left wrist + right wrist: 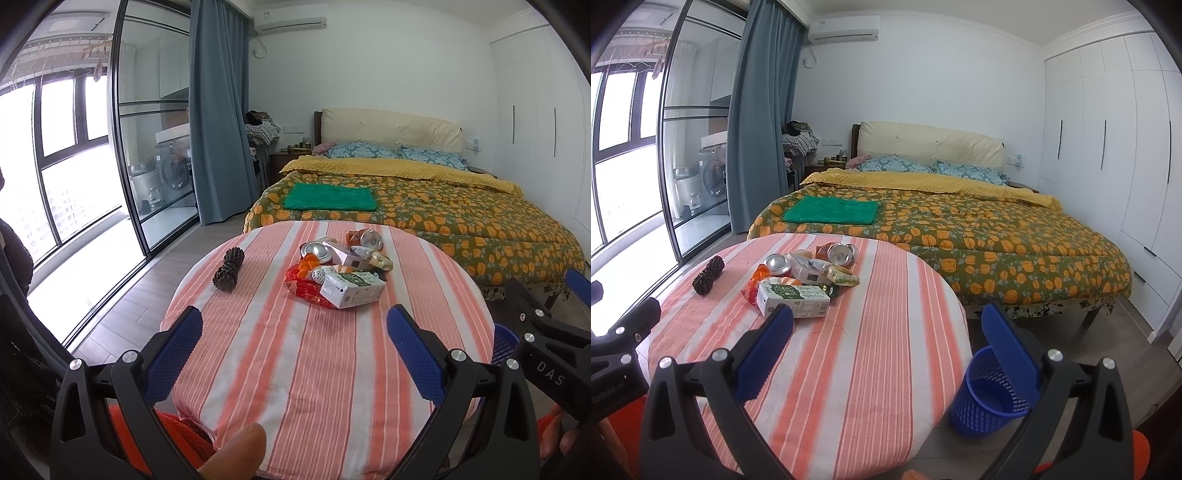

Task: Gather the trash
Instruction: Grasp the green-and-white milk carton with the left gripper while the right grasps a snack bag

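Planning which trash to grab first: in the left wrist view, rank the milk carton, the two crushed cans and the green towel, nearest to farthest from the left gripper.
From the left gripper:
1. Milk carton, front of the trash pile on the table.
2. Crushed cans, behind it; too close to rank against each other.
3. Green towel, on the bed beyond the table.

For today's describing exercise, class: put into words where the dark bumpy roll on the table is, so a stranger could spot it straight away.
Start at the round table with the pink-and-white striped cloth, in front of the bed. The trash pile sits near the far middle; look to its left, where the dark roll lies alone on the cloth. It is brown-black and knobbly, touching nothing, unlike the colourful cans and cartons heaped together.
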Motion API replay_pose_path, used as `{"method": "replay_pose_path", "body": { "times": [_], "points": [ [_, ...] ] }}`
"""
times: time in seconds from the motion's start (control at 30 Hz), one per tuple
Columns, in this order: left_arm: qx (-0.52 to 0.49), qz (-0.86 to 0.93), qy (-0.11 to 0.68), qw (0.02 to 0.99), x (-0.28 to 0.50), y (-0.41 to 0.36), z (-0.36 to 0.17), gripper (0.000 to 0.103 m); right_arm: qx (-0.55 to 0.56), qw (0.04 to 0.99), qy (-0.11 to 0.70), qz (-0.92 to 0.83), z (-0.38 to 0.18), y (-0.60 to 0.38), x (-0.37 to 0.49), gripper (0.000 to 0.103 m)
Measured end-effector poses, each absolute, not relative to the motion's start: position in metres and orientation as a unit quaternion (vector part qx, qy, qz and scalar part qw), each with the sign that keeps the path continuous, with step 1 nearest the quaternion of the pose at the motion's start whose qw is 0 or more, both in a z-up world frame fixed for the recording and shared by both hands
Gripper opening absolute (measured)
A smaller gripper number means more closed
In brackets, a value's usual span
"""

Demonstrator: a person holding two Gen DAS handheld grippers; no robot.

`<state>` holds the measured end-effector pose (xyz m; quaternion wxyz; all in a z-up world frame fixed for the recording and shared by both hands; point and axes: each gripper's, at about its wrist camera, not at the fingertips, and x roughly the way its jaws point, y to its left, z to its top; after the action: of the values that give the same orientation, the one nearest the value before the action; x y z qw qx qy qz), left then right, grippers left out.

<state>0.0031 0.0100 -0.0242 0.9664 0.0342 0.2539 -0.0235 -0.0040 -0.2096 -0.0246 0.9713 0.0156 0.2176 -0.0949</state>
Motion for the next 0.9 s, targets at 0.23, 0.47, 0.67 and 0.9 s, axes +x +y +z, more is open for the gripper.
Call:
{"method": "replay_pose_path", "body": {
  "times": [0.23, 0.47, 0.67, 0.9],
  "points": [
    [0.045, -0.035, 0.290, 0.955, 0.029, 0.008, -0.044, 0.099, 0.016, 0.969, 0.229, -0.096, -0.041, -0.210, 0.017, 0.098],
    [0.043, -0.023, 0.345, 0.937, 0.070, 0.032, -0.096, 0.099, 0.036, 0.959, 0.272, -0.073, -0.083, -0.225, 0.053, 0.098],
    [-0.011, -0.088, 0.399, 0.913, 0.112, 0.040, -0.134, 0.099, 0.041, 0.946, 0.315, -0.061, -0.122, -0.229, 0.077, 0.098],
    [0.143, -0.206, 0.357, 0.900, 0.170, -0.041, -0.125, 0.099, 0.064, 0.937, 0.335, -0.069, -0.142, -0.248, 0.087, 0.098]
  ]
}}
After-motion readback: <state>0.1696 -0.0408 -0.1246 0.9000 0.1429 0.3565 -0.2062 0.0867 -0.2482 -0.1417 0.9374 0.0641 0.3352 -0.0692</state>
